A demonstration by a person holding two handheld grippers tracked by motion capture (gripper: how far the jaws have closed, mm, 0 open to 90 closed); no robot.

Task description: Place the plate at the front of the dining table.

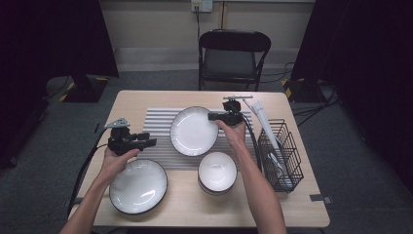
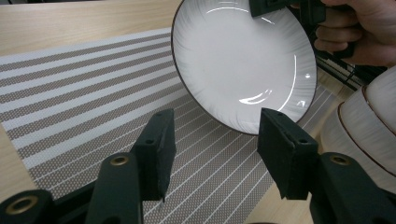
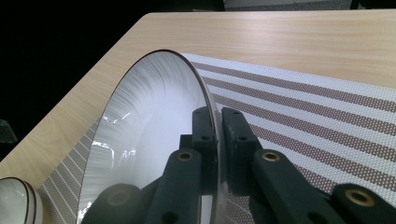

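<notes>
- White porcelain with a dark rim: the plate (image 1: pixel 194 130) sits over the middle of the striped mat (image 1: pixel 158 131), tilted up on its edge rather than lying flat, as the left gripper view shows.
- The right gripper (image 1: pixel 217 117) has its jaws pinched tight on the plate's rim at about two o'clock; in the right gripper view the rim runs straight between the two pads.
- The left gripper (image 1: pixel 152 142) stands at about eight o'clock from that plate, jaws partly apart with nothing between them; the plate's lower edge lies just beyond its tips.
- Done so far, judging by the layout: this plate is gripped and over the mat, the left gripper is free of it.
- Left to do, as it seems: lower the plate flat onto the mat and let go.
- A second plate (image 1: pixel 138 186) rests on the wooden table (image 1: pixel 302 207) at seven o'clock, and stacked bowls (image 1: pixel 217 172) at five o'clock; both are untouched.
- A wire basket (image 1: pixel 280 155) stands at the table's three o'clock side.
</notes>
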